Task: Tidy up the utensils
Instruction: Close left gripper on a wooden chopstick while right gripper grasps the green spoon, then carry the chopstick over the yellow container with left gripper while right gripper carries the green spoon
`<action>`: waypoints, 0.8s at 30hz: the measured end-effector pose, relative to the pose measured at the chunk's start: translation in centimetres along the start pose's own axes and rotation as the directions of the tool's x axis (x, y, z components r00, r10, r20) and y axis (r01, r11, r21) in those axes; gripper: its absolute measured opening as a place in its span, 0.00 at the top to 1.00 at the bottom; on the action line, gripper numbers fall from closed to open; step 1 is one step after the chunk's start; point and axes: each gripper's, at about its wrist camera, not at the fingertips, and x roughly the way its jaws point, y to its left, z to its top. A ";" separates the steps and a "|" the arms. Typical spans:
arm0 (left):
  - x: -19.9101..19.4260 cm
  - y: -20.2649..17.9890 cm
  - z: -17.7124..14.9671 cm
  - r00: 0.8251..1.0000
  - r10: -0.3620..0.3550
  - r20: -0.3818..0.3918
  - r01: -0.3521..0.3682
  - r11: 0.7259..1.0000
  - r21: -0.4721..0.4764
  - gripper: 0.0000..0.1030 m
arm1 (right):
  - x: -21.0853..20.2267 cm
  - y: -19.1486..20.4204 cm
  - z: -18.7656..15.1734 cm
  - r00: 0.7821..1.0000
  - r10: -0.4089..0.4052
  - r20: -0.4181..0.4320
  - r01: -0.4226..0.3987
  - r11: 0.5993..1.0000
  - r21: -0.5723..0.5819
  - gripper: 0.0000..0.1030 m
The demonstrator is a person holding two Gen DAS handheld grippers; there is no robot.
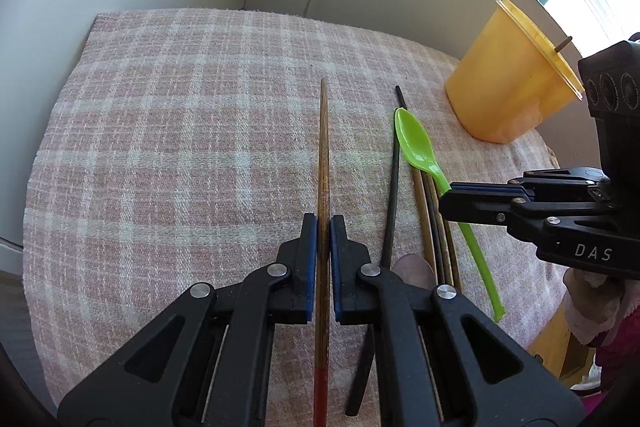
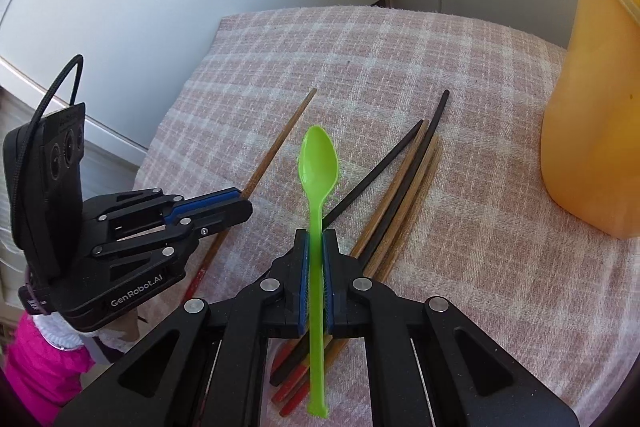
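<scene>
Now chopstick (image 1: 323,163) and spoon (image 2: 319,163), gripped.

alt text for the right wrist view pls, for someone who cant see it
The right claw is shut on the handle of a green plastic spoon above a pink checked cloth. To its left, the left claw grips a wooden chopstick; more chopsticks lie on the cloth beside a yellow container.

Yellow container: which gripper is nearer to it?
Right. The right gripper, shut on the green spoon, sits just short of the yellow container; the left gripper, holding a wooden chopstick, is farther away.
</scene>
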 end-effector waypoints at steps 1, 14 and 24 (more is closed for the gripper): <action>-0.6 0.1 0.0 1.000 -0.007 0.010 0.007 1.000 -0.007 0.95 | -0.4 0.0 -0.1 1.000 -0.002 0.010 0.002 1.000 -0.004 0.95; -7.3 -3.2 -0.4 0.979 -0.093 0.181 0.092 0.996 0.013 0.95 | -6.2 -0.4 -2.0 0.984 -0.030 0.178 0.034 0.999 -0.021 0.95; -8.4 -8.3 0.5 0.952 -0.169 0.254 0.158 0.985 0.064 0.95 | -12.0 -1.6 -2.8 0.939 -0.085 0.335 0.090 0.996 0.001 0.95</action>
